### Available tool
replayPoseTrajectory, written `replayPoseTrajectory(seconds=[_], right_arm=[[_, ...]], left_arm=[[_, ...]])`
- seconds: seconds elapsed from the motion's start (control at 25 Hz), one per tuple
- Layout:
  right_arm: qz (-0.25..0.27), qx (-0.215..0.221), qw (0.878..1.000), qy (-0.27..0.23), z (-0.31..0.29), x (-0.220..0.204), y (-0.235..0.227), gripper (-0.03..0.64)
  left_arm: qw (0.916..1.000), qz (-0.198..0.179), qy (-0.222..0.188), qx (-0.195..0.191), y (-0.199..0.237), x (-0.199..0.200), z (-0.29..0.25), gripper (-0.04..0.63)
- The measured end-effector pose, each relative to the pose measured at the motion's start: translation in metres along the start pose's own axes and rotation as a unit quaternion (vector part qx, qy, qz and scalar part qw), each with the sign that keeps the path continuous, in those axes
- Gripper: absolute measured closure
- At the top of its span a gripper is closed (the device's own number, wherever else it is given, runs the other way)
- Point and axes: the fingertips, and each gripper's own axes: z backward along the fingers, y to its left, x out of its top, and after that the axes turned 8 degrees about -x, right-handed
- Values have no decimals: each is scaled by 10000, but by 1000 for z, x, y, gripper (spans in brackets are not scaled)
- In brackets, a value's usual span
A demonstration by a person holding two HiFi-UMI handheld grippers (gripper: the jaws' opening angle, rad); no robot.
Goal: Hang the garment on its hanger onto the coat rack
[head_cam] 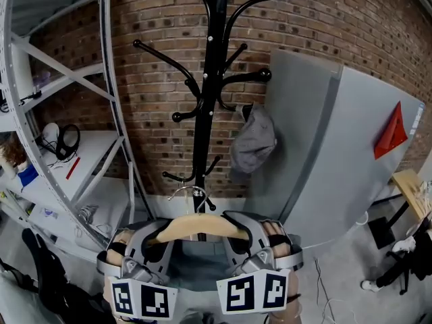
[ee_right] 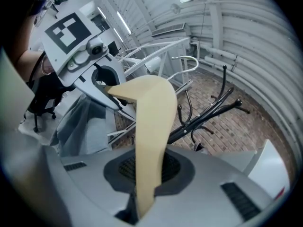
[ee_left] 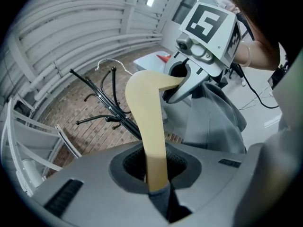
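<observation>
The garment [head_cam: 199, 265] on its hanger [head_cam: 200, 225] sits low before the coat rack [head_cam: 209, 79], with your left tool [head_cam: 150, 243] and right tool [head_cam: 251, 240] each clamped on a hanger end. Lift unevenly and its hook [head_cam: 185, 193] could swing past the coat rack.

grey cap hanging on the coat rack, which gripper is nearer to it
Right. The right gripper, shut on one end of the wooden hanger, sits almost straight below the grey cap; the left gripper clamps the other end, left of the coat rack.
</observation>
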Motion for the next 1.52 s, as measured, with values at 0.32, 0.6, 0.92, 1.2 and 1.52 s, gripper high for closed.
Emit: replayPoseTrajectory(seconds=[0.32,0.6,0.92,1.2,1.52], right_arm=[[30,-157,9998,-84,-40,12,-17,574],[97,-320,9994,-38,-83,17,-31,574],[142,-470,9988,30,-124,14,-49,574],[158,-442,9987,193,-157,6,-48,574],[139,-391,9979,502,-185,-19,-43,574]], left_arm=[[9997,-195,-88,129,40,-9,-20,551],[9990,-362,-214,140,75,-22,-50,551],[9983,-512,-275,70,108,-30,-86,551],[9984,-488,-272,-87,120,-47,-117,551],[9977,-494,-293,-362,119,-60,-152,551]])
